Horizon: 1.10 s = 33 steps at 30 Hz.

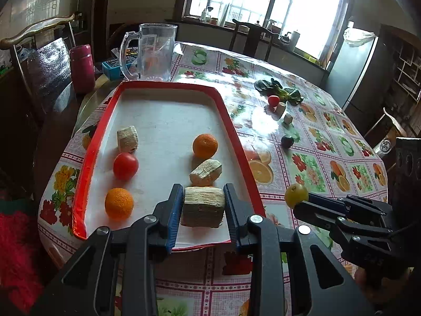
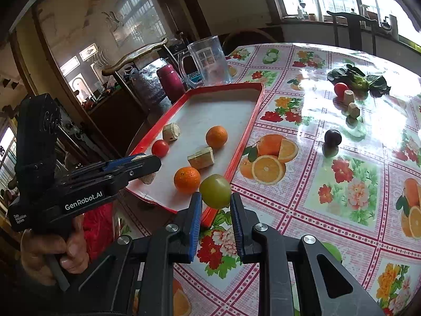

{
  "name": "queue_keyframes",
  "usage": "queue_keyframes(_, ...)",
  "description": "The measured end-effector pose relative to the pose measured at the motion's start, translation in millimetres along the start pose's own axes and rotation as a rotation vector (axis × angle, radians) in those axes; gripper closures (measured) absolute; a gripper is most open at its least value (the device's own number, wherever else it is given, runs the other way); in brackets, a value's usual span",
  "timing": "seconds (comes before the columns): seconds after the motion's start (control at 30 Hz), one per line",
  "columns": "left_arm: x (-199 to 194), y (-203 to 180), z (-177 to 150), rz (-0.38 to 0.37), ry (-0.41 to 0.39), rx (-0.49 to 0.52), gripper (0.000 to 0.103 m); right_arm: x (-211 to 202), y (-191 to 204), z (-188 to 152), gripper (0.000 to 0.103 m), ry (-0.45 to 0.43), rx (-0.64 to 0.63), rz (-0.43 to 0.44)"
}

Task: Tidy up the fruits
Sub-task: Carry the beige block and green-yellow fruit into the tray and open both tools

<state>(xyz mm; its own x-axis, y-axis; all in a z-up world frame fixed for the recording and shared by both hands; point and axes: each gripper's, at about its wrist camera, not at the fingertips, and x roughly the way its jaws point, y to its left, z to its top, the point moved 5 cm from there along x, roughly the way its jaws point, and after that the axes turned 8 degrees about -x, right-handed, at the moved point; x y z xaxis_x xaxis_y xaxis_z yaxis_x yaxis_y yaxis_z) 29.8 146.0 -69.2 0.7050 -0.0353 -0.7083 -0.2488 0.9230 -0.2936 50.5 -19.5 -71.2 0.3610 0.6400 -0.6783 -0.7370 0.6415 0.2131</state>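
Left gripper (image 1: 203,205) clamped on a cane chunk (image 1: 203,206); right gripper (image 2: 216,205) clamped on a green fruit (image 2: 215,191).

Left: chunk pinched between both pads, over the near end of the red tray (image 1: 83,158); can't tell if it touches the liner. Right: fruit sits at the fingertips, just past the tray's near right corner, above the tablecloth (image 2: 315,210). In the tray: two oranges (image 1: 119,203) (image 1: 205,145), a tomato (image 1: 125,165), two more chunks (image 1: 127,139) (image 1: 205,173). Loose on the cloth, well apart from the tray: dark plum (image 2: 332,137), two small chunks (image 2: 353,110), second tomato (image 2: 340,89) touching leafy greens (image 2: 357,79). Clear jug (image 1: 151,50) and maroon flask (image 1: 82,68) behind the tray's far end. A hand (image 2: 52,252) grips the left unit's handle.
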Motion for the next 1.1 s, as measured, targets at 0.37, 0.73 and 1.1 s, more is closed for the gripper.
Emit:
queue_keyframes(0.37,-7.7,37.5,2.9,0.015,-0.006,-0.058,0.074,13.5,13.1,5.2,0.081,0.018,-0.026,0.015)
queue_keyframes(0.73,-14.1,75.6,2.2,0.057,-0.009,-0.105,0.074,26.3,18.3,7.1,0.081,0.041,-0.041,0.027)
queue_keyframes(1.1,-4.2,82.1,4.7,0.068,0.010,-0.094,0.074,51.0,32.1,6.3,0.081,0.096,-0.084,0.041)
